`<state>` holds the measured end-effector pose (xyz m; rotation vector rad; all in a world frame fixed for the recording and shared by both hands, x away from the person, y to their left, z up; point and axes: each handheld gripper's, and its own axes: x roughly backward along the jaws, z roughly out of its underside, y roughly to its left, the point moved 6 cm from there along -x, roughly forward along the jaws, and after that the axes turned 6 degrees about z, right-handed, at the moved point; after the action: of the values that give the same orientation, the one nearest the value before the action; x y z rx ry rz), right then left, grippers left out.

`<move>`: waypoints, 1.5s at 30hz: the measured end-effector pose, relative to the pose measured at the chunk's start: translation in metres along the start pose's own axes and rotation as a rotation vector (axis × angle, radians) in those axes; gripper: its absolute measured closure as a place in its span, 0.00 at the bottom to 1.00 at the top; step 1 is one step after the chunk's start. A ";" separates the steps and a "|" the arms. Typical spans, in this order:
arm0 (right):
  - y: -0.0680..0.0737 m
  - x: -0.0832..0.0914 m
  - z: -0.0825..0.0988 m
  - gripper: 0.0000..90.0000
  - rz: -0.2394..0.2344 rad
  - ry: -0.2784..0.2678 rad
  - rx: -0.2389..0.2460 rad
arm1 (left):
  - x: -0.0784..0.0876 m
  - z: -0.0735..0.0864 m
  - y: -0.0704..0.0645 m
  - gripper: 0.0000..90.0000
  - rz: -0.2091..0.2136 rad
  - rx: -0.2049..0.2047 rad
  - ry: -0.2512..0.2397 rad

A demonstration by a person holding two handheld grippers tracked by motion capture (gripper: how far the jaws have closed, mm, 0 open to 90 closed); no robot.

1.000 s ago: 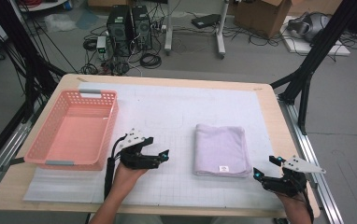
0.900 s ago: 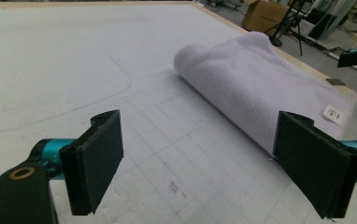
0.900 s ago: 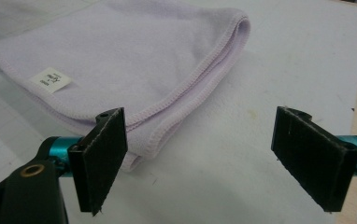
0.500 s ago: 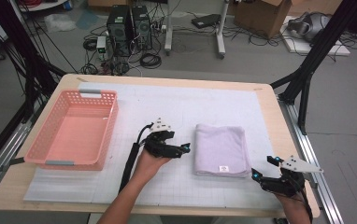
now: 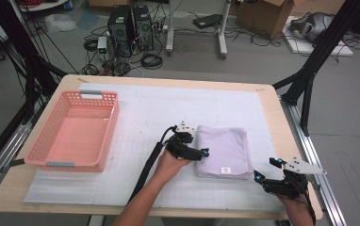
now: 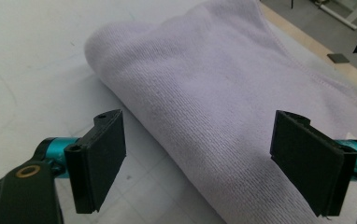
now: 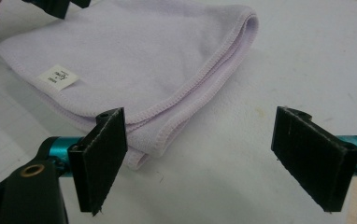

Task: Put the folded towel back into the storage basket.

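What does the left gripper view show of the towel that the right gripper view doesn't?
The left gripper view looks along the lilac towel at its rounded folded edge, which runs between the open jaws of the left gripper. The right gripper view instead has the stitched open edges stacked in layers at a corner, plus a small white label, with the right gripper open just short of that corner. Both share the towel lying folded on the white mat.

Even, soft light is falling from above, casting only faint shadows under the folded towel (image 7: 134, 56) and leaving no glare on the white mat (image 5: 140, 113). The high view is looking grainy, and the close views are blurring toward their far edges.
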<state>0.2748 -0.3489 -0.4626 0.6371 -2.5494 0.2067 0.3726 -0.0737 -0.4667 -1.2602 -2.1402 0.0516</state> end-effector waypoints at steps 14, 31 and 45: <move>0.000 0.001 0.001 0.19 -0.003 0.001 0.001 | -0.017 0.009 0.003 0.27 0.012 0.057 0.059; 0.003 -0.003 0.001 0.19 -0.008 0.009 -0.002 | -0.010 0.010 0.002 0.81 0.133 0.061 0.019; 0.008 -0.007 -0.001 0.19 -0.017 0.012 0.004 | 0.042 0.020 0.029 0.81 0.130 0.063 -0.067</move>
<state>0.2767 -0.3391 -0.4657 0.6569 -2.5320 0.2085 0.3702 -0.0187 -0.4710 -1.3772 -2.0933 0.2175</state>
